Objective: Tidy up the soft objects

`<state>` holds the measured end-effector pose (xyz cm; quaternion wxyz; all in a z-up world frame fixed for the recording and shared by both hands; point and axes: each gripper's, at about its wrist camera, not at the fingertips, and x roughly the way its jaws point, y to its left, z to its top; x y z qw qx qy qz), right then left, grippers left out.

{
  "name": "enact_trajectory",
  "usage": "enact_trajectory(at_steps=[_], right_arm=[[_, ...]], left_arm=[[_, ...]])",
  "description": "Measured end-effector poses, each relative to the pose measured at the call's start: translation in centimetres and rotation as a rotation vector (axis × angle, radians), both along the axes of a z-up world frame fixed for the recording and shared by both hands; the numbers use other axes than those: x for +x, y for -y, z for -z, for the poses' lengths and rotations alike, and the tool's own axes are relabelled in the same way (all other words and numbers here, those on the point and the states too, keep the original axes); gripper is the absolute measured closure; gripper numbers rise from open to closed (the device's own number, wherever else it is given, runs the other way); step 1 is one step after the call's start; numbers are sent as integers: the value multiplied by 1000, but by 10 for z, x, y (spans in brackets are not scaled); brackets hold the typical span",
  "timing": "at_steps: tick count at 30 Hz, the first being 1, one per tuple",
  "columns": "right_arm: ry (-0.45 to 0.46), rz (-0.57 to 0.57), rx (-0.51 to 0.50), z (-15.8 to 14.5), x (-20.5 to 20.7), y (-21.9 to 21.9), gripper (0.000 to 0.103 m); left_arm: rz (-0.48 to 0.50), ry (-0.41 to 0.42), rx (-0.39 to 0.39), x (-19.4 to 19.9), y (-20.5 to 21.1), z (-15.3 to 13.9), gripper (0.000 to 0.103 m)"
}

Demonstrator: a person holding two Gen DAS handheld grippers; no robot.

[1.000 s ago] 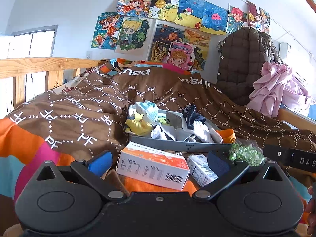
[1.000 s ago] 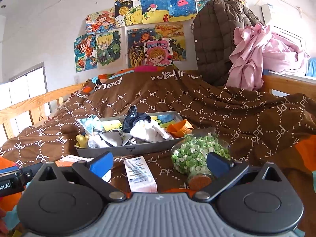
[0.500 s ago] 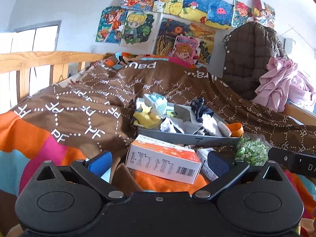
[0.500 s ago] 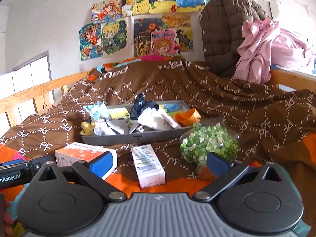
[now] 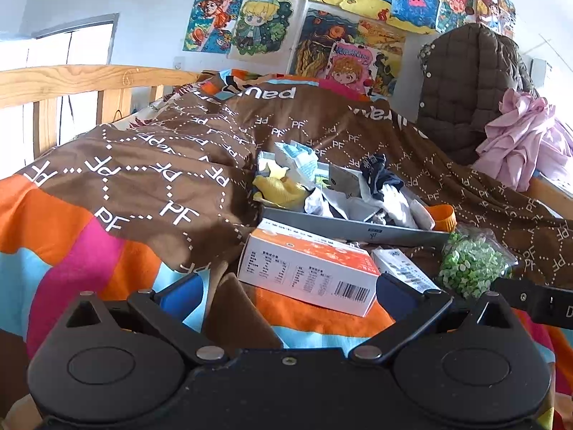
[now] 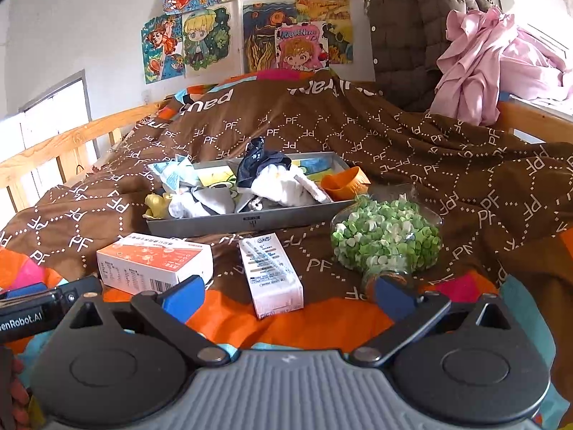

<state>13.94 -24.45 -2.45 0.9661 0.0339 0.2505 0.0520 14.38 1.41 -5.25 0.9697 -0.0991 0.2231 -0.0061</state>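
A grey tray (image 5: 343, 227) (image 6: 229, 223) rests on the bed and holds several soft things: a yellow plush (image 5: 277, 189) (image 6: 154, 203), white cloths (image 6: 283, 186), a dark navy cloth (image 5: 376, 172) (image 6: 261, 159) and a pale blue packet (image 6: 172, 175). My left gripper (image 5: 286, 294) is open and empty, low in front of an orange-and-white box (image 5: 308, 268) (image 6: 154, 263). Open and empty too, my right gripper (image 6: 286, 295) hovers just short of a small white carton (image 6: 270, 272) (image 5: 404, 268).
A clear bag of green and white pieces (image 6: 386, 240) (image 5: 472, 261) lies right of the carton. An orange cup (image 6: 345, 182) leans at the tray's right end. The brown patterned duvet (image 6: 429, 165) covers the bed. A wooden rail (image 5: 71, 79) runs along the left; a brown coat (image 6: 412, 36) and pink clothes (image 6: 494, 61) hang at the right.
Both grippers have drawn back toward the near end of the bed and risen a little; the tray, box and carton look farther off. Nothing was picked up.
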Motion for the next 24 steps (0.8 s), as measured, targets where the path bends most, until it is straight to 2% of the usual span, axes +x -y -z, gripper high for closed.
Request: enact_trajectory(at_steps=[24], right_arm=[[-34, 5, -9, 3, 4, 1, 0]], left_arm=[[18, -18, 17, -1, 5, 4, 1]])
